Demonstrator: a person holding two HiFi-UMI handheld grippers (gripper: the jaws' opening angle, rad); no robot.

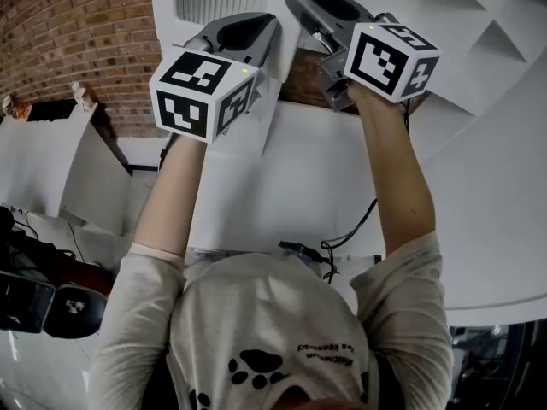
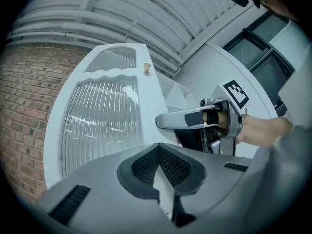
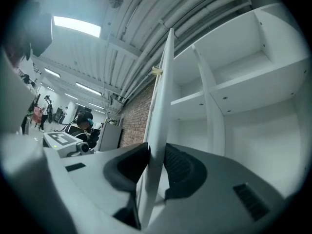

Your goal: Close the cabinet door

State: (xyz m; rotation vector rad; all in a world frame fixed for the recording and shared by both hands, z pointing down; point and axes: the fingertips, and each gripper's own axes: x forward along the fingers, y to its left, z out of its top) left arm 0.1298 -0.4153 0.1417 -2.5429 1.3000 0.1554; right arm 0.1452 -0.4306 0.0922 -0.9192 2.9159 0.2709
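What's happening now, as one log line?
right gripper: shut on cabinet door | left gripper: beside cabinet door | cabinet door: open

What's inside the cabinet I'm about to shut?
The cabinet compartments in sight are bare white shelves and dividers, nothing stored. The right claw, clamped on the cabinet door edge, blocks the lower compartments with its own body, so those cannot be checked.

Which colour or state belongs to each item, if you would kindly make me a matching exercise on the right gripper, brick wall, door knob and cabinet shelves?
Column one:
1. right gripper
2. brick wall
3. door knob
4. cabinet shelves

Column two:
A. white
B. golden
C. closed on the edge of the cabinet door
D. reddish-brown

Pairs: 1-C, 2-D, 3-B, 4-A.
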